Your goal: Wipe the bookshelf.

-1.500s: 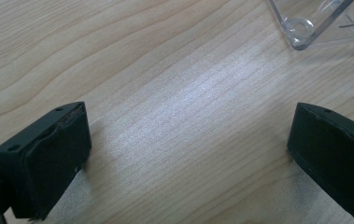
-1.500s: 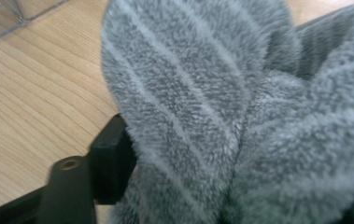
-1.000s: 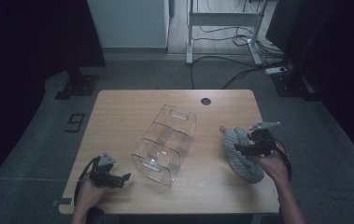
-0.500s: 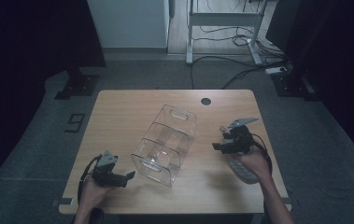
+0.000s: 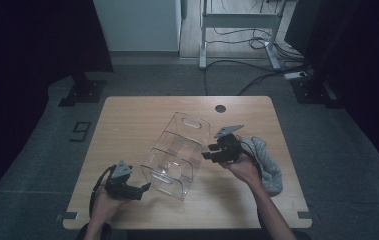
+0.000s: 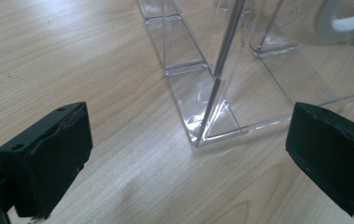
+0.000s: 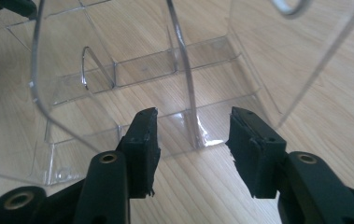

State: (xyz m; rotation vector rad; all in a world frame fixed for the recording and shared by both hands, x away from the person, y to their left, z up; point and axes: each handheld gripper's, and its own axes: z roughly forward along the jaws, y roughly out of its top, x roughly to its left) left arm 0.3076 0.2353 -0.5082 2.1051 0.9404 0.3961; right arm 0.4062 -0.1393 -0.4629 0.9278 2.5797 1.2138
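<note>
clear bin (image 6: 240, 70): cut off at top edge | grey cloth (image 5: 269, 162): partly behind hand

The organizer (image 5: 174, 152) is clear hard plastic, glossy and smooth, with bright glints along its edges and dividers; the wood grain shows straight through its walls. The surface (image 5: 127, 125) is pale wood or wood-look laminate with a fine straight grain and a soft satin sheen. The left tool (image 6: 188, 154) has matt black pads (image 6: 58, 158) with a slightly rough, rubbery face and worn edges. The right tool (image 7: 191, 135) has the same dull black pads (image 7: 144, 140) on smoother black plastic arms with small brass-coloured metal rivets. The cloth (image 5: 269, 160) beside it is grey knitted fabric, soft and matt. The floor (image 5: 337, 150) looks like dark, coarse carpet.
</note>
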